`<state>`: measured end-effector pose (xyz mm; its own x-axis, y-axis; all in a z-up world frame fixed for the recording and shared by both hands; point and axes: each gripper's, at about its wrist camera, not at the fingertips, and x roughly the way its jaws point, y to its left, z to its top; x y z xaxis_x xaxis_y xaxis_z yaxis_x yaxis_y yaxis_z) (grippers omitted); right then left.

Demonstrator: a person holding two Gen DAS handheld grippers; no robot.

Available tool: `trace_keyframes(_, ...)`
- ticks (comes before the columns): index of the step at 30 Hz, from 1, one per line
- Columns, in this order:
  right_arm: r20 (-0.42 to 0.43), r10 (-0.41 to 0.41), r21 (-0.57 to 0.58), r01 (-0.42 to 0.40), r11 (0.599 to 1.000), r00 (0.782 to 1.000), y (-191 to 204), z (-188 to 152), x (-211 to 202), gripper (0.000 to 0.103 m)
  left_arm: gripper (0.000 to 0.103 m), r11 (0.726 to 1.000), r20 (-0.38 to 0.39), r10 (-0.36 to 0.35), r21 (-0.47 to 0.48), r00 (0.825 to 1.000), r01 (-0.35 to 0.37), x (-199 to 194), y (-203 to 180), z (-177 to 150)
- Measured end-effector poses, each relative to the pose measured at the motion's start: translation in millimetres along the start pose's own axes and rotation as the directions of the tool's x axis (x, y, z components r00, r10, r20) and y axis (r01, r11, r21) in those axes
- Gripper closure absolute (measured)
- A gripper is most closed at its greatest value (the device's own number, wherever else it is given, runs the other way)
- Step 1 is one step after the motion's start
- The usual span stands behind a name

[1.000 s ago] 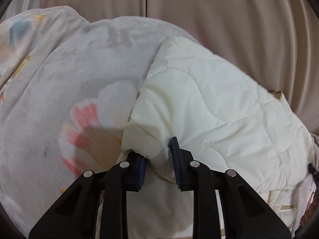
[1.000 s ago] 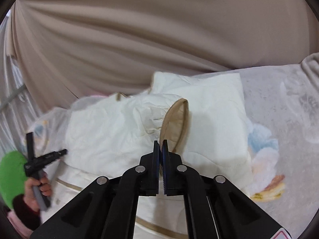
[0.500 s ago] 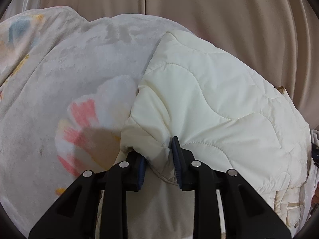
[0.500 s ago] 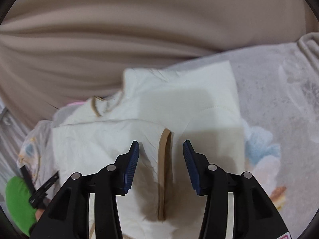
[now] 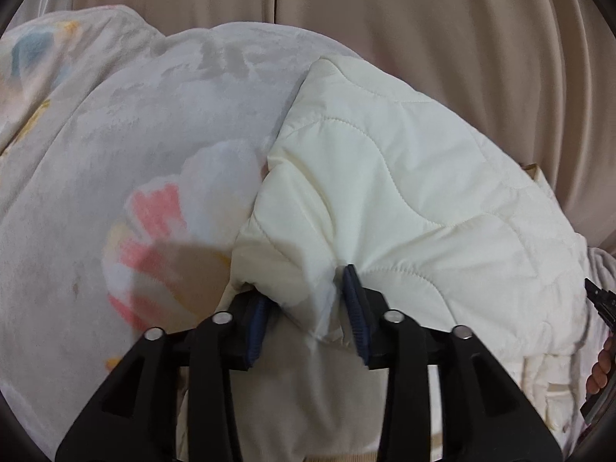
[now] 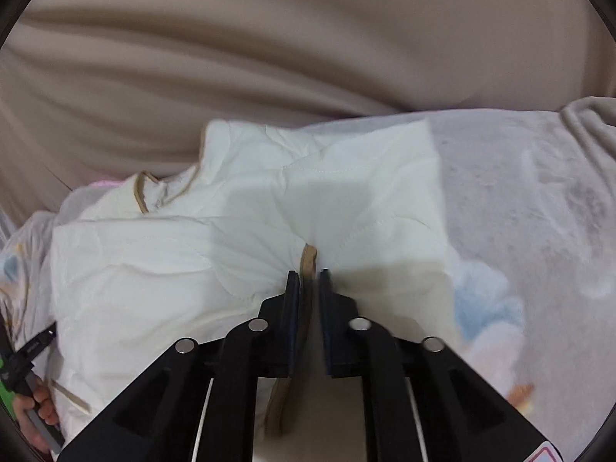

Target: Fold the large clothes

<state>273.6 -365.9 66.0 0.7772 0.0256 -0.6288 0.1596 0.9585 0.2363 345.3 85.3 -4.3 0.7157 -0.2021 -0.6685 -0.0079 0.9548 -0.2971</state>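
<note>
Folding sits midway: your left gripper [image 5: 308, 308] has just been opening around the cream quilted jacket [image 5: 404, 177]; your right gripper [image 6: 308, 281] pinches its tan-trimmed edge [image 6: 308, 260], final folds remaining.

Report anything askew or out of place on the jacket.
The cream quilted jacket lies bunched, not flat: its tan-trimmed collar is crumpled at the far end, and a tan-edged cuff stands up between the right gripper pads.
</note>
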Motion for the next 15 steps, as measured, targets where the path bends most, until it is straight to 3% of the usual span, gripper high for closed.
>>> trace_keyframes(1,0.013,0.010,-0.015,-0.009,1.000,1.000,-3,-8,-20,0.070,0.050,1.000,-0.004,-0.017,-0.006,1.000,0.017,-6,3,-1)
trace_keyframes(2,0.011,0.001,-0.030,-0.001,1.000,1.000,-7,-14,-33,0.060,0.027,1.000,-0.011,-0.015,-0.016,1.000,0.014,-17,9,-4)
trace_keyframes(4,-0.034,-0.016,-0.065,0.013,0.998,0.999,-15,-36,-59,0.047,0.010,0.999,-0.027,-0.003,-0.046,1.000,0.002,-38,24,-15)
trace_keyframes(7,-0.156,-0.012,-0.051,0.004,0.999,0.988,-42,-85,-91,0.042,0.009,0.998,-0.121,-0.030,-0.059,0.992,0.023,-54,42,-37)
trace_keyframes(10,-0.259,0.019,0.007,-0.018,1.000,0.966,-56,-125,-99,0.041,0.010,0.998,-0.245,-0.045,-0.062,0.969,0.031,-58,57,-66)
trace_keyframes(12,-0.300,0.043,0.024,-0.037,0.999,0.953,-57,-145,-101,0.041,0.018,0.999,-0.232,-0.026,0.017,0.972,0.031,-70,50,-78)
trace_keyframes(13,-0.305,0.036,0.017,-0.033,0.999,0.952,-56,-149,-99,0.047,0.034,0.998,-0.244,-0.019,0.058,0.970,0.034,-74,45,-84)
trace_keyframes(14,-0.302,0.019,-0.002,-0.020,1.000,0.953,-54,-155,-100,0.063,0.050,0.996,-0.244,-0.024,0.073,0.970,0.043,-77,41,-87)
trace_keyframes(15,-0.291,0.030,-0.007,-0.033,0.999,0.956,-51,-158,-103,0.071,0.061,0.995,-0.246,-0.035,0.078,0.969,0.056,-81,39,-90)
